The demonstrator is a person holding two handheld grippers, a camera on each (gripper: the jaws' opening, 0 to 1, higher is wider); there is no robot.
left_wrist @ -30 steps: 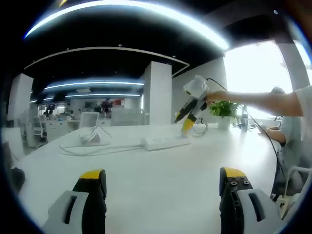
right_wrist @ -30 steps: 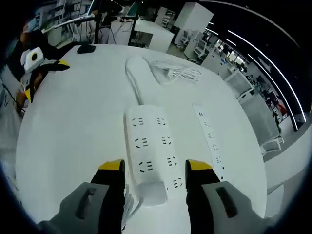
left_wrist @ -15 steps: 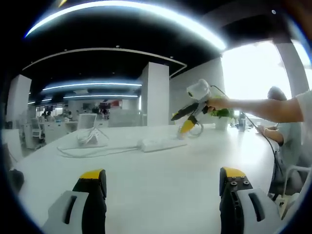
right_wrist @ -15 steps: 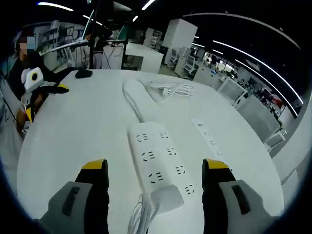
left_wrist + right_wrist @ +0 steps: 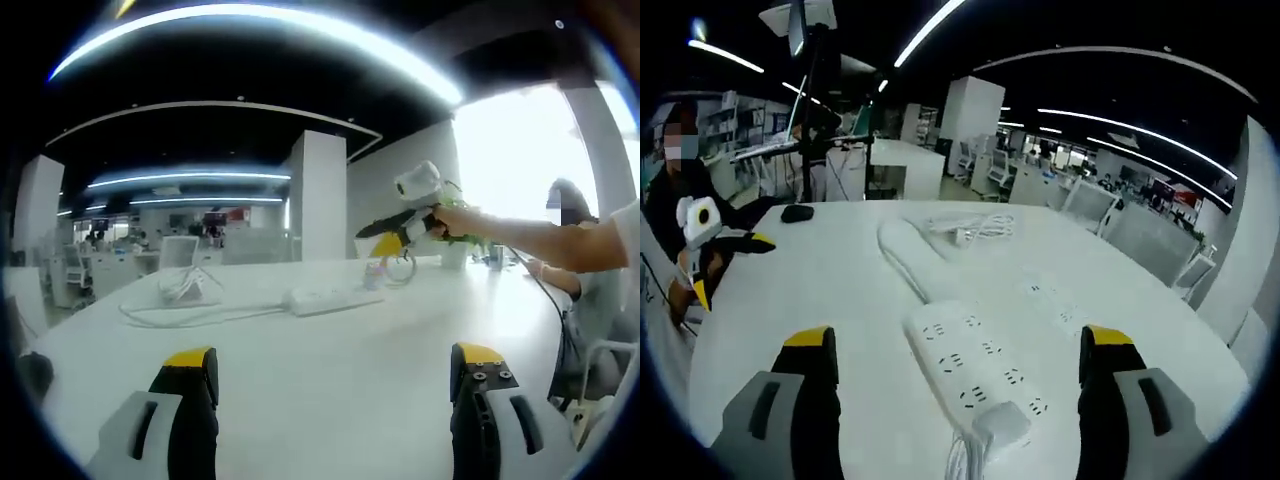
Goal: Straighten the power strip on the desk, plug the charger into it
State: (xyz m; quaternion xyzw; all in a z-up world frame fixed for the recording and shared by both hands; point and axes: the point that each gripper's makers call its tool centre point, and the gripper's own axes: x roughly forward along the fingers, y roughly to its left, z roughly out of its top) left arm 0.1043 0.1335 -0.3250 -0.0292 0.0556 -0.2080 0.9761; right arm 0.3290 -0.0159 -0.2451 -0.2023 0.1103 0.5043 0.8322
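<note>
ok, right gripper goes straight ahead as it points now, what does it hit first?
Likely the power strip. It lies on the desk between the open jaws of the right gripper, running away along the pointing line. Height above it is hard to judge, so it could pass over.

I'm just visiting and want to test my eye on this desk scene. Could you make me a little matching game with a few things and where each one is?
Things:
1. power strip
2. coiled white cable
3. computer mouse
4. plant

Places:
A. far end of the desk, beyond the strip
B. between the right gripper's jaws
C. by the bright window
D. far left desk edge

Pairs: 1-B, 2-A, 3-D, 4-C
</note>
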